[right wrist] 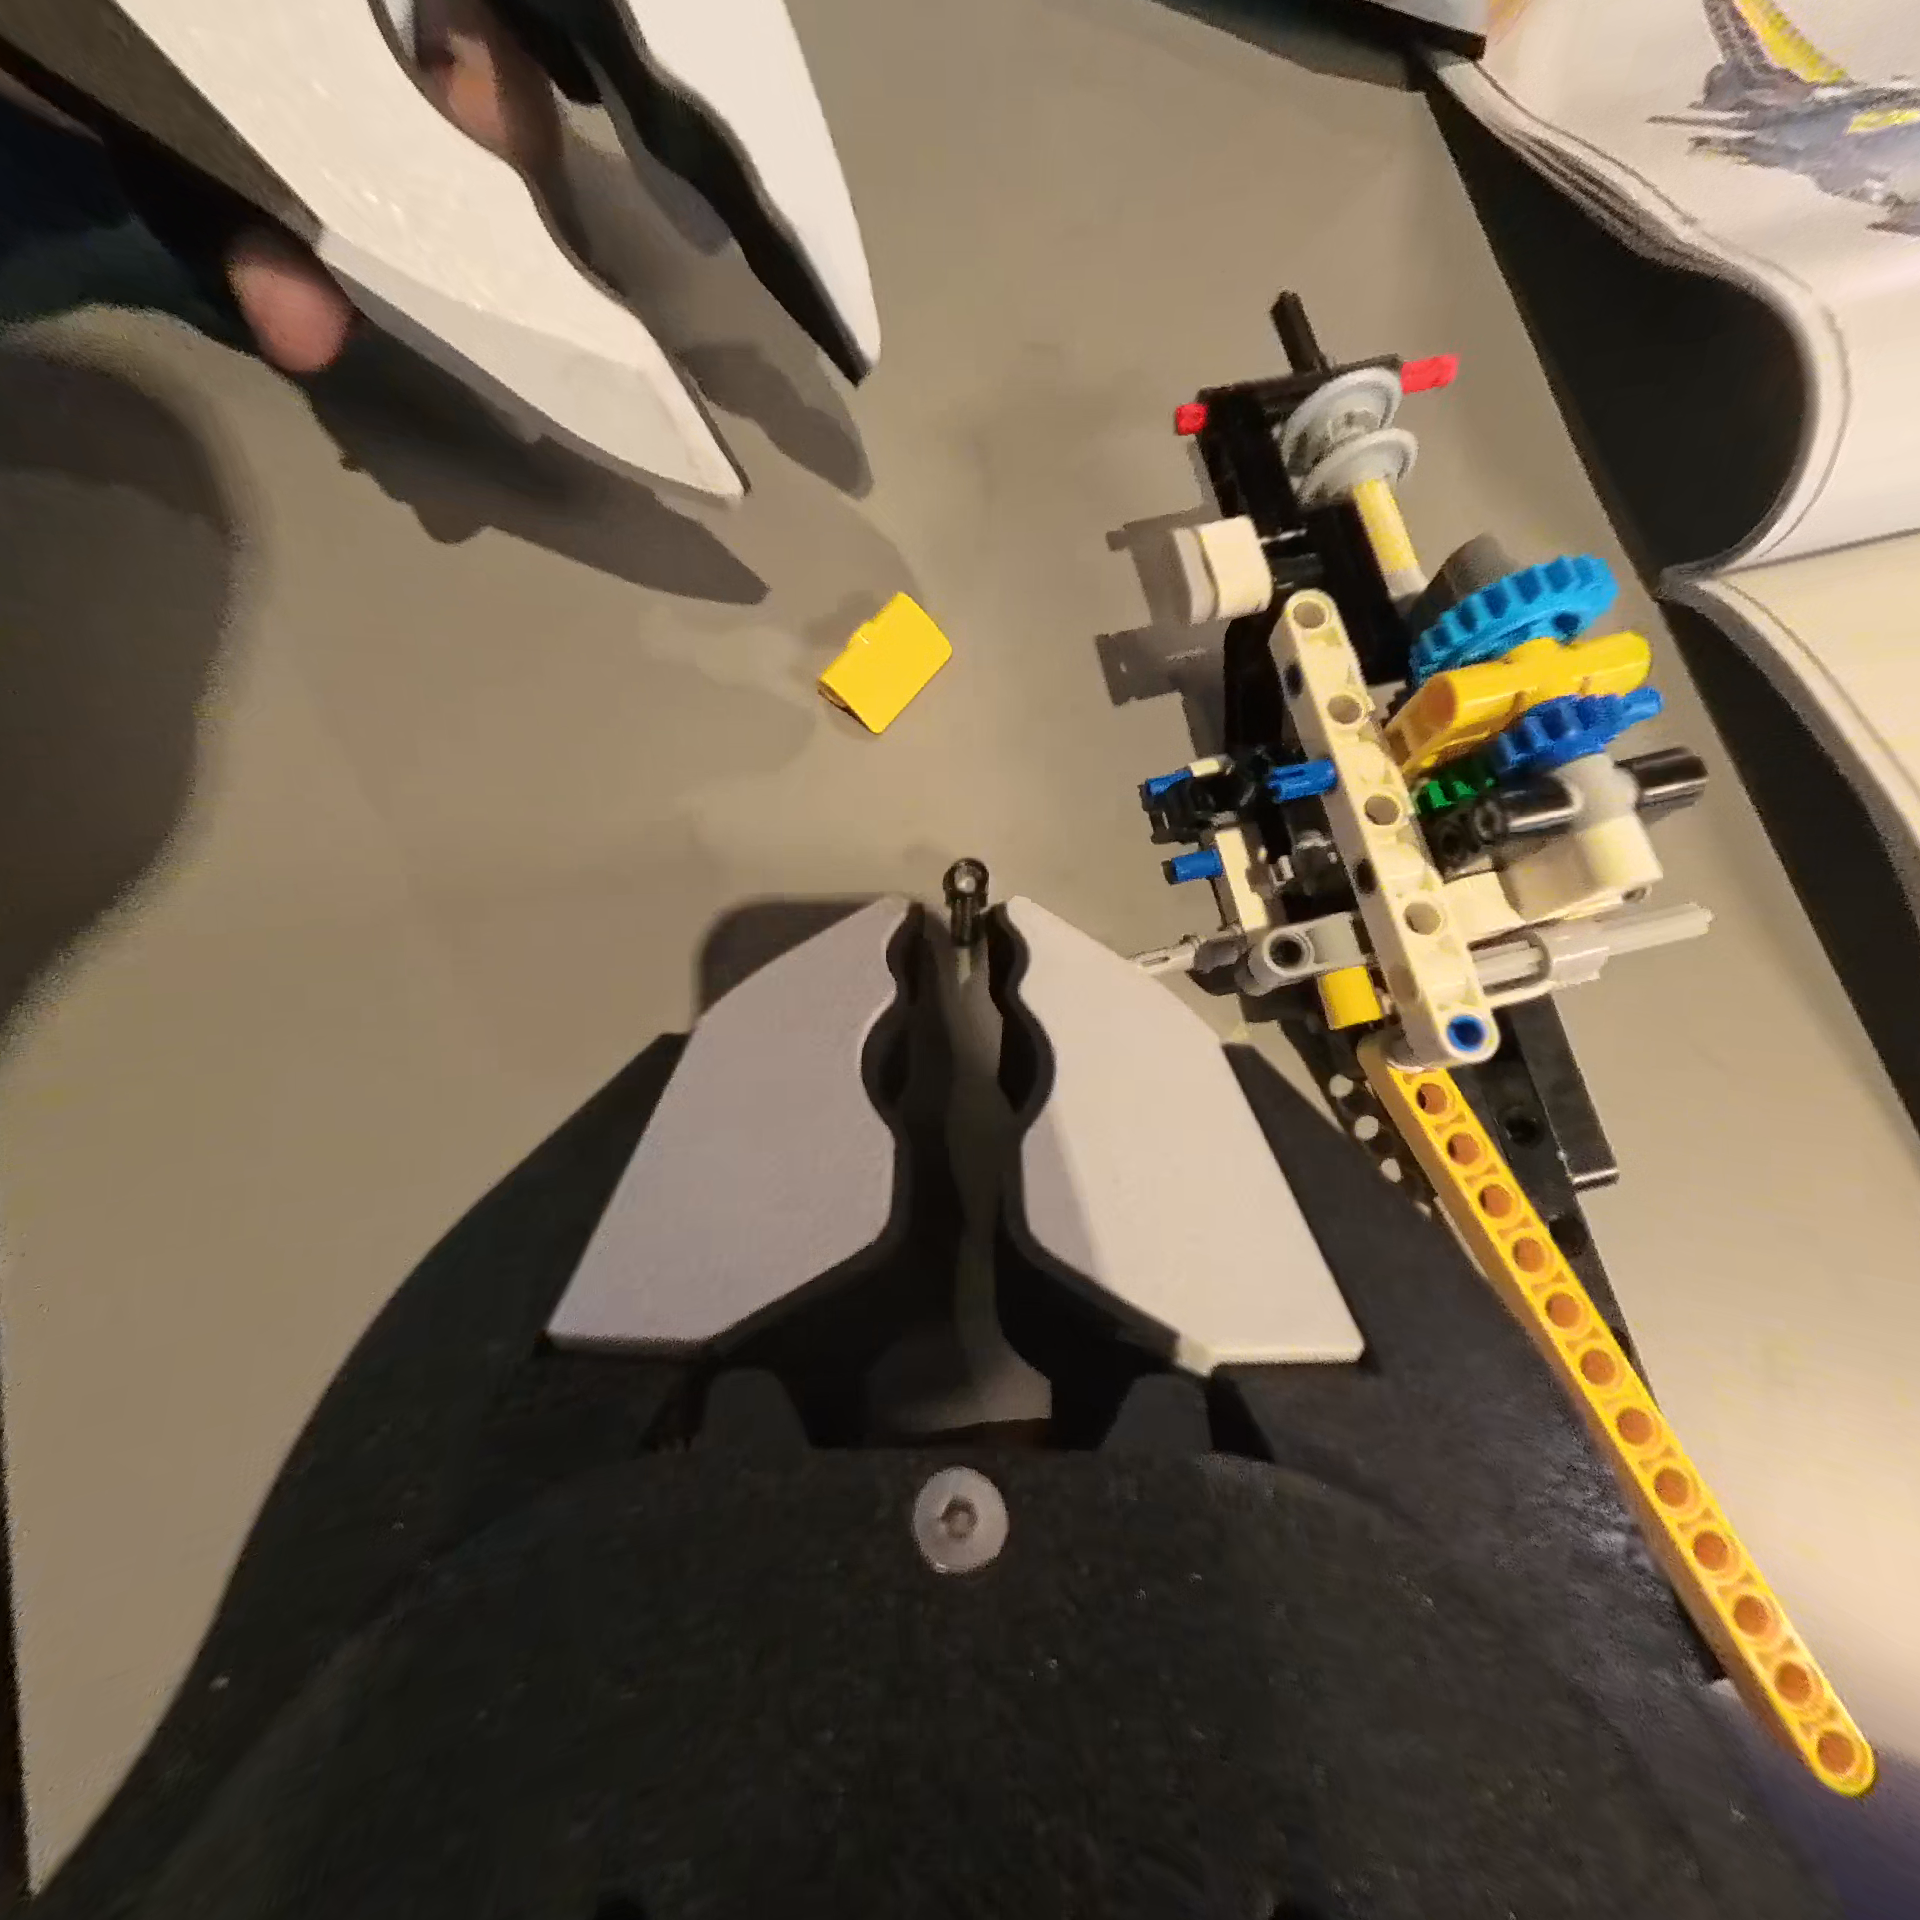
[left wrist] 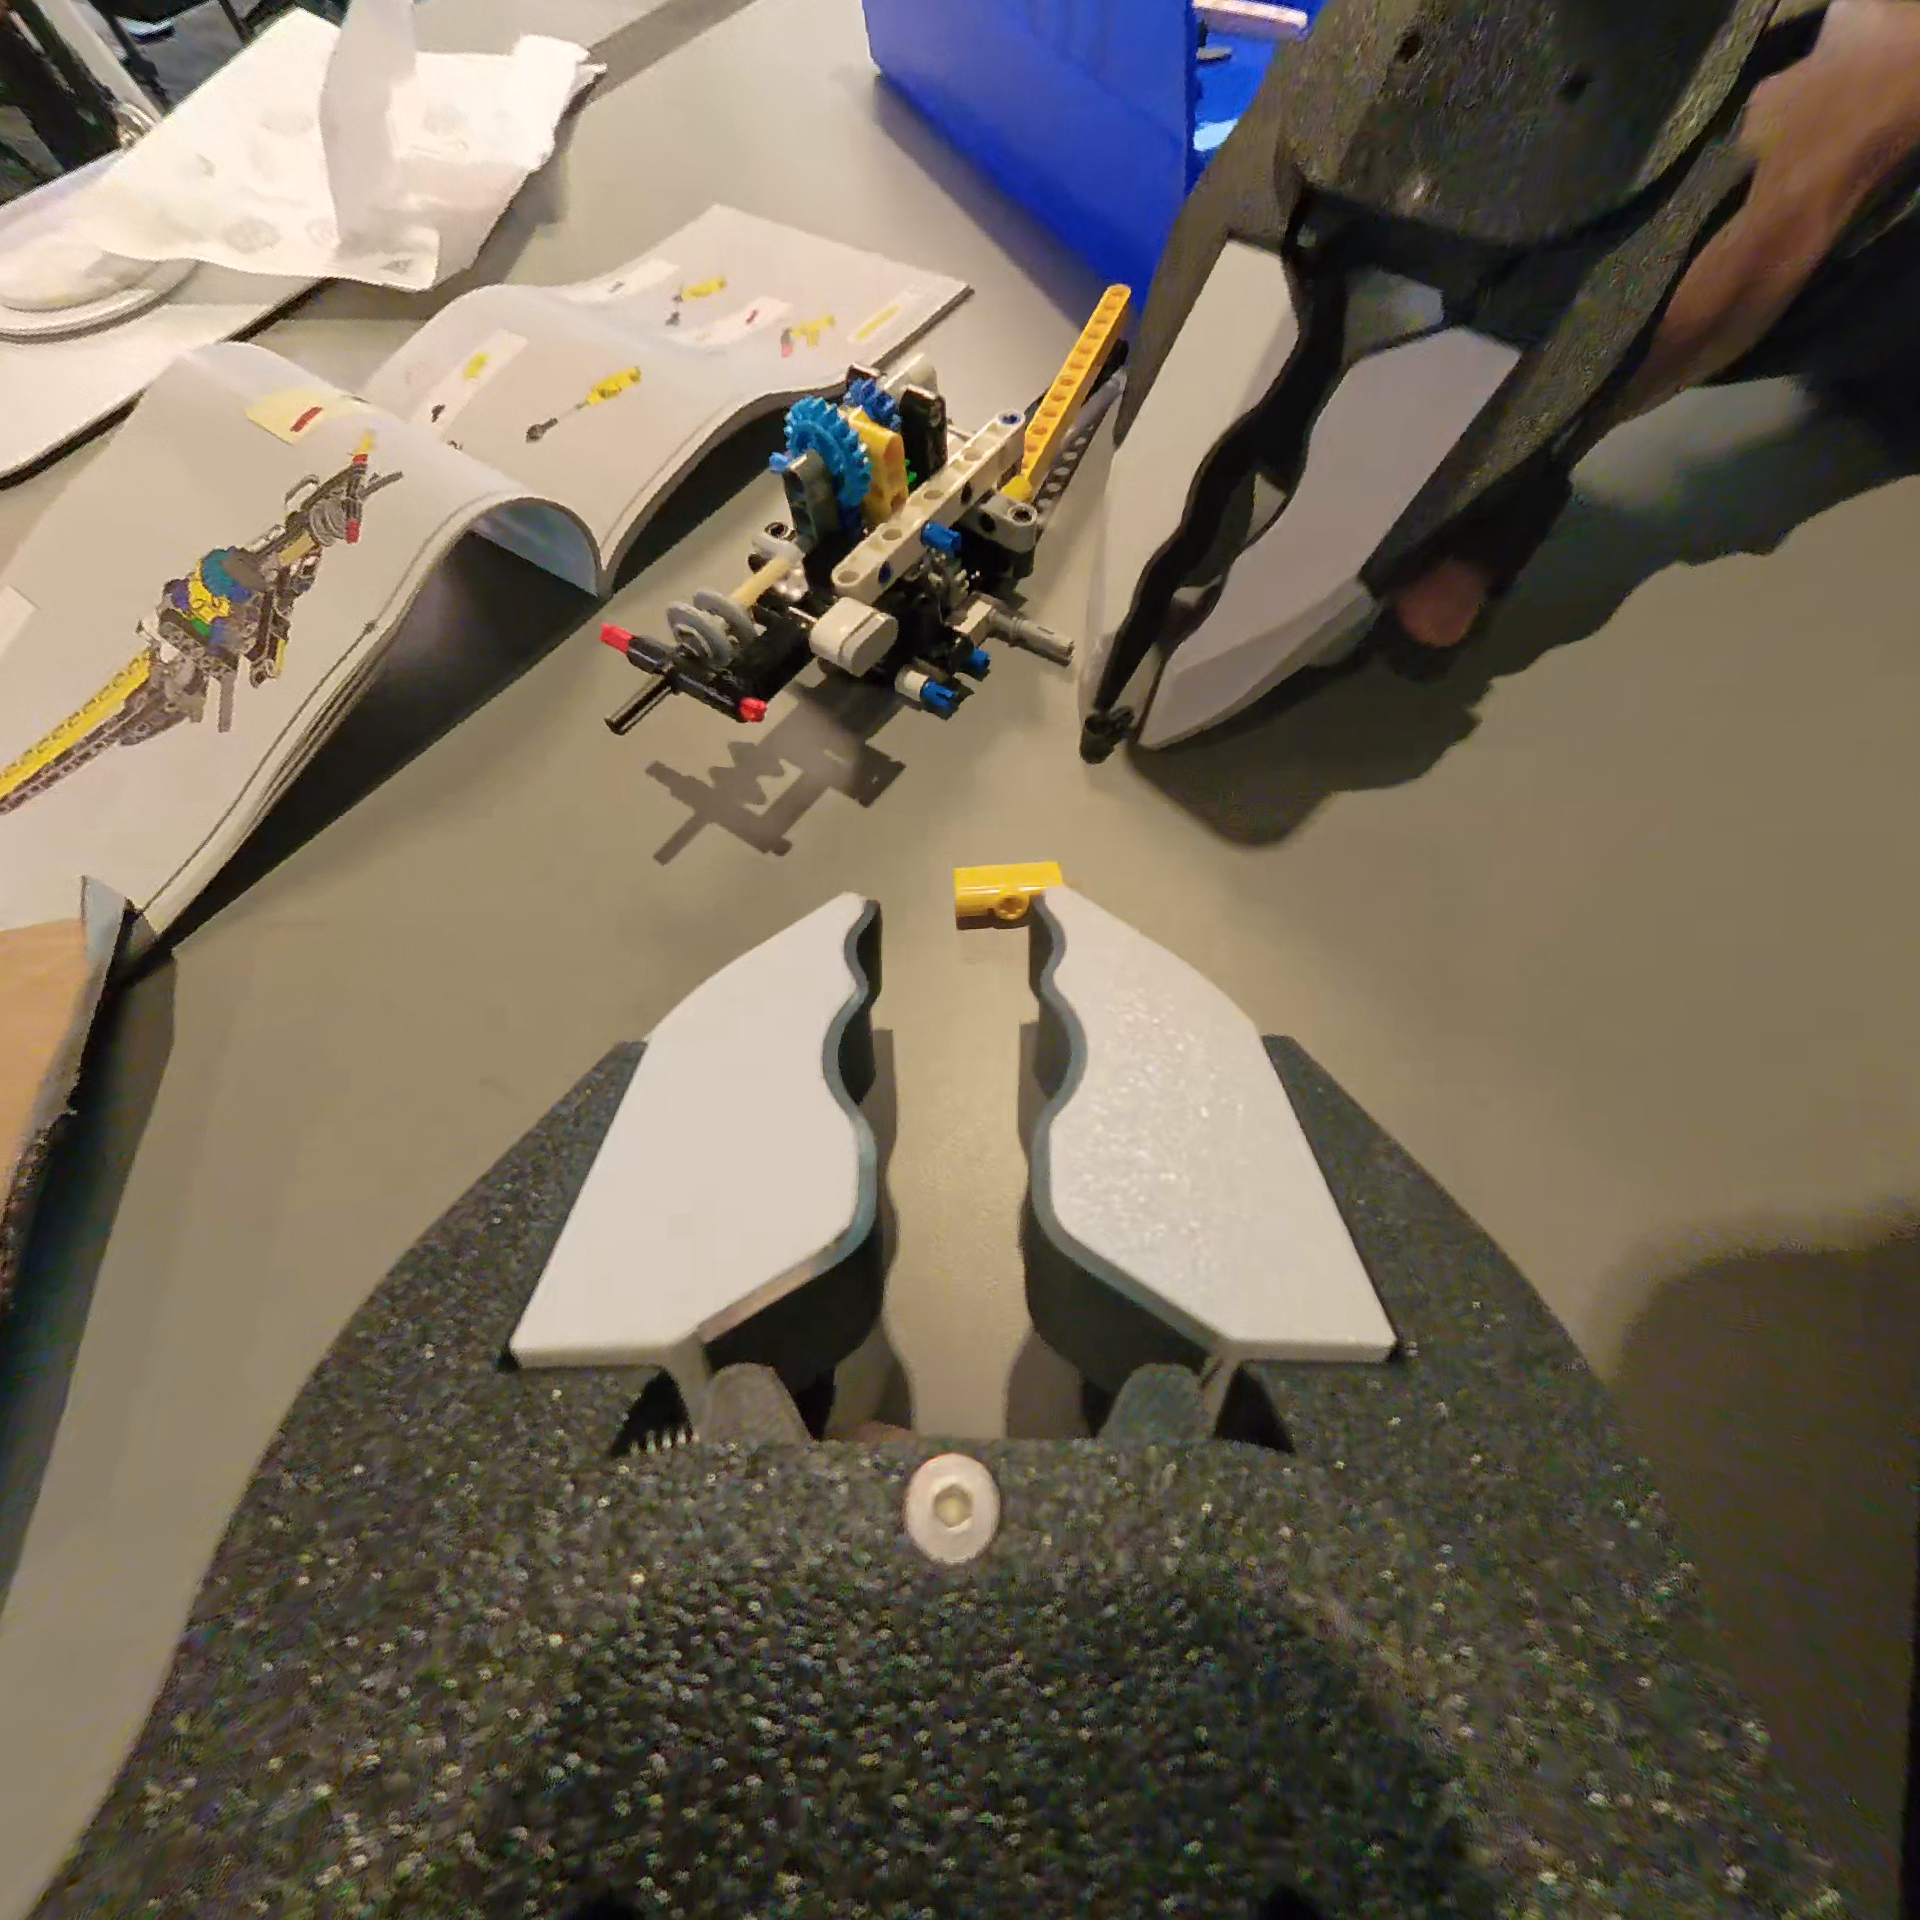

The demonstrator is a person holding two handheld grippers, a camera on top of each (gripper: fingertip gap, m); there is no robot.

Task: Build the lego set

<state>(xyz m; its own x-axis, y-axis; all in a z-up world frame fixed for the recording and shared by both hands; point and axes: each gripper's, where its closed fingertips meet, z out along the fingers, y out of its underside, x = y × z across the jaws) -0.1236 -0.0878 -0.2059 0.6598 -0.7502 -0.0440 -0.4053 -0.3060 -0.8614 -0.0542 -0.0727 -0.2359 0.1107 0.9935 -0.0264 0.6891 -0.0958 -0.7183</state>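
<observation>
The open left gripper (left wrist: pixel 956 914) hung nearest the yellow piece (left wrist: pixel 1006 891), which lay crosswise just past its fingertips; the right gripper (right wrist: pixel 964 914) pinched a black pin (right wrist: pixel 964 899).

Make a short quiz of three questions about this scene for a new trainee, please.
1. True or false: the right gripper grips a small black pin.
2. Where is the loose yellow piece? A) on the table B) on the open booklet C) in the blue box
3. Fill in: the left gripper is ____.

Key: 1 true; 2 A; 3 open
</observation>
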